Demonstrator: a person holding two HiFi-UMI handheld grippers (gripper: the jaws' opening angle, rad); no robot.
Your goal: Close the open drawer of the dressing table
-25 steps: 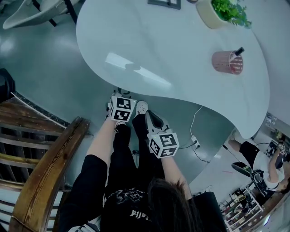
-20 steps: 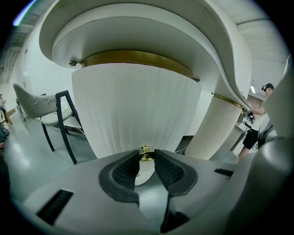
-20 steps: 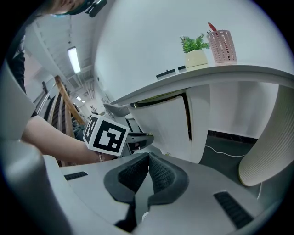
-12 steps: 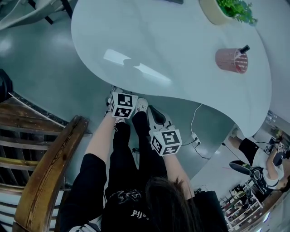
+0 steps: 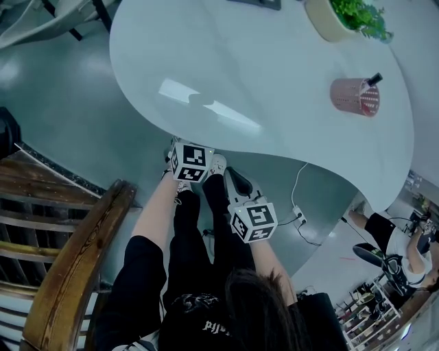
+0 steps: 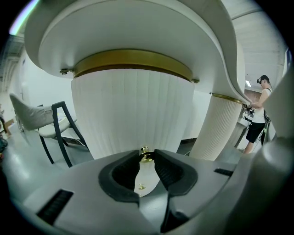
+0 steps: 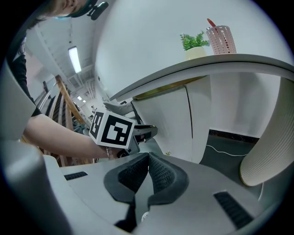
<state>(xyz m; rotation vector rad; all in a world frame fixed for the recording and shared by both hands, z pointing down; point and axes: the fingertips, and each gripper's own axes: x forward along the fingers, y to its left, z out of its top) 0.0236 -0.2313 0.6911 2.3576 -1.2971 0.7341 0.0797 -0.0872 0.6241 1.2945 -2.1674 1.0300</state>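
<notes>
Left gripper view: left gripper (image 6: 147, 152) narrowly pinches, seemingly touching, the brass knob (image 6: 146, 157) jutting toward the camera from the ribbed drawer front (image 6: 133, 110) (ribs upright) under the tabletop (image 6: 128, 27) — right gripper (image 7: 148, 155) jaws together, empty.

Head view:
- Pink perforated cylindrical pen cup (image 5: 354, 97) at 2 o'clock, with a dark-tipped pen (image 5: 374, 79) sticking out.
- Green leafy plant in a cream round pot (image 5: 346, 17) at 1 o'clock, cut by the frame edge.
- Brown wooden slatted chair (image 5: 75, 260) at 8 o'clock.
- White cable (image 5: 300, 179) meets a white power strip (image 5: 297, 217) on the glossy grey floor (image 5: 62, 103) at 4 o'clock.
- Person in a white top and dark shorts (image 5: 391, 236) farther out at 4 o'clock.

Left gripper view:
- Pale shell-seat chair on black legs (image 6: 46, 126) at 9 o'clock.
</notes>
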